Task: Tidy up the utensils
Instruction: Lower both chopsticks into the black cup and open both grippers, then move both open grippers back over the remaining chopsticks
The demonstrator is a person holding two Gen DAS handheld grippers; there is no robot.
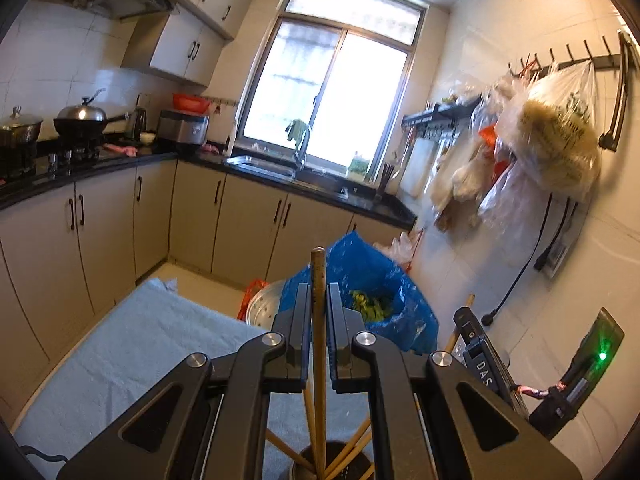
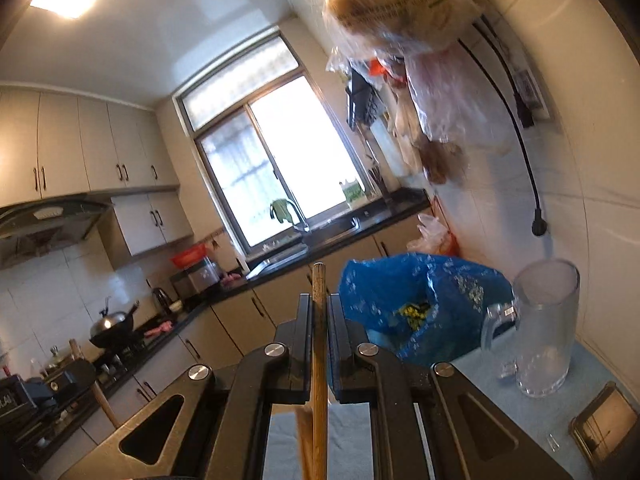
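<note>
In the left wrist view my left gripper (image 1: 319,304) is shut on a wooden chopstick (image 1: 318,344) that stands upright between the pads. Its lower end reaches into a perforated metal utensil holder (image 1: 320,466) at the bottom edge, which holds several more chopsticks (image 1: 352,446). In the right wrist view my right gripper (image 2: 319,312) is shut on another wooden chopstick (image 2: 319,360), also upright between the pads. The right gripper's body (image 1: 486,360) shows at the right of the left wrist view, with a chopstick tip (image 1: 469,301) above it.
A light blue cloth (image 1: 140,344) covers the table. A blue plastic bag (image 1: 380,288) with green scraps sits beyond the table edge, beside a metal steamer (image 1: 264,308). A clear plastic pitcher (image 2: 544,328) and a small tray (image 2: 604,424) stand on the table by the wall.
</note>
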